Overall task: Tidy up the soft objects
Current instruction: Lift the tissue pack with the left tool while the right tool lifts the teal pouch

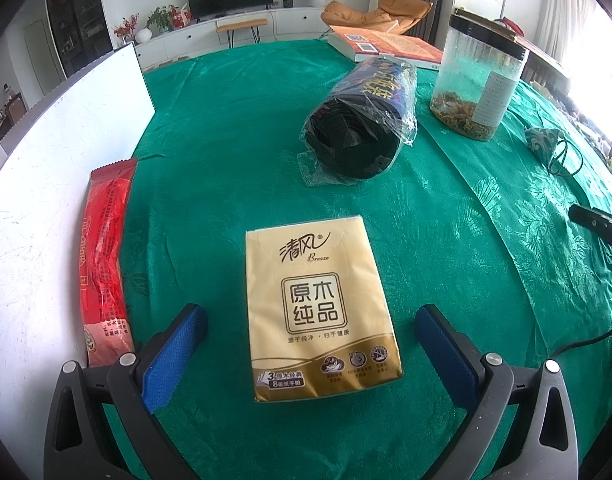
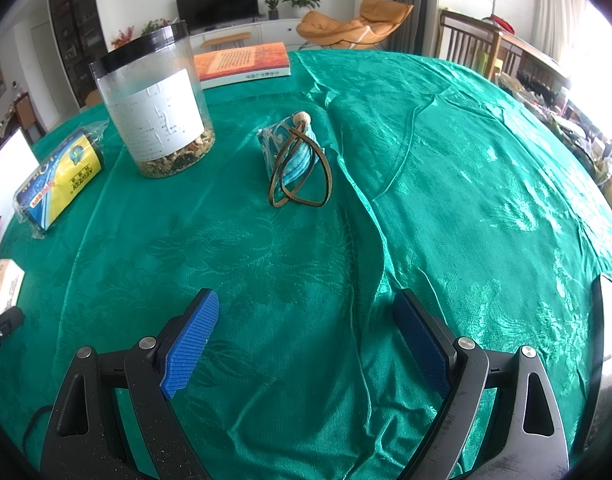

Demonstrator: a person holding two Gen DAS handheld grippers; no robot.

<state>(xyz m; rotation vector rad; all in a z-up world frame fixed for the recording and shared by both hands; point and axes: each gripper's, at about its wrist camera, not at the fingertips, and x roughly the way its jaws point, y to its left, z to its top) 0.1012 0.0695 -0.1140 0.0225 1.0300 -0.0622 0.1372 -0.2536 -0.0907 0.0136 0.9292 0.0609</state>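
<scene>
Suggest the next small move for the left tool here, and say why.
Probably ease the left tool forward and down so its open fingers straddle the tissue pack. The pack lies flat on the green cloth, centred between the fingers but not yet gripped. The right tool is open over bare cloth.

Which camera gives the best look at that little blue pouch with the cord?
The right wrist view: the pouch sits mid-table, whole, with its looped cord and bead clear. The left wrist view catches it only small and warped at the right edge.
</scene>
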